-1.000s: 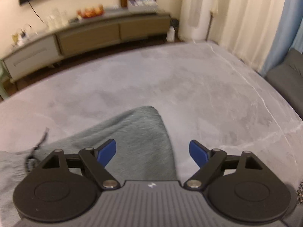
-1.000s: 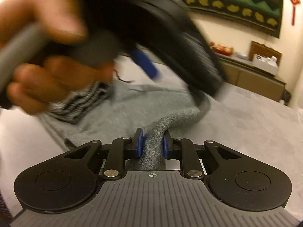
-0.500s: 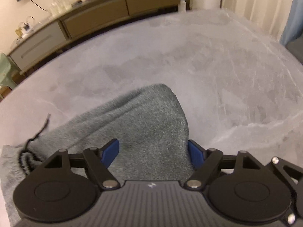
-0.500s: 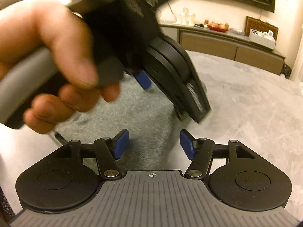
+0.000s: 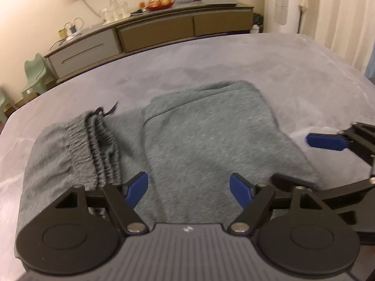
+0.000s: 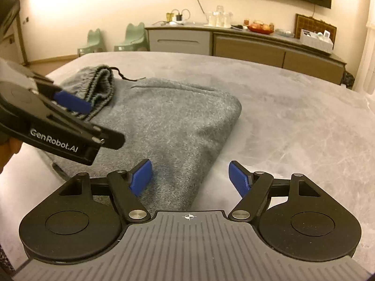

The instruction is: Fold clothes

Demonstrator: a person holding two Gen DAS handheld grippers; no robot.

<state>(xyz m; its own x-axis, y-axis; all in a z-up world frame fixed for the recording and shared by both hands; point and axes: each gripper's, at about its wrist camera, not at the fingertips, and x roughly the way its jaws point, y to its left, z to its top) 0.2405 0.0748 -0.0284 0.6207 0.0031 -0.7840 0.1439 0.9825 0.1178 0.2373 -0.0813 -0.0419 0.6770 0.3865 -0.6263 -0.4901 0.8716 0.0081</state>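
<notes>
Released, sweatpants (image 6: 173, 126) lie beneath opening right gripper (image 6: 191, 179).

The folded grey fleece trousers (image 6: 168, 121) lie on the grey marble-patterned table (image 6: 293, 117). Their ribbed elastic waistband (image 6: 100, 89) sits at the trousers' far left end, the black drawstring (image 6: 126, 76) trailing beyond it. Behind the table stands the long low sideboard (image 6: 246, 44), with 2 pale green plastic chairs (image 6: 112, 38) left of it.
</notes>
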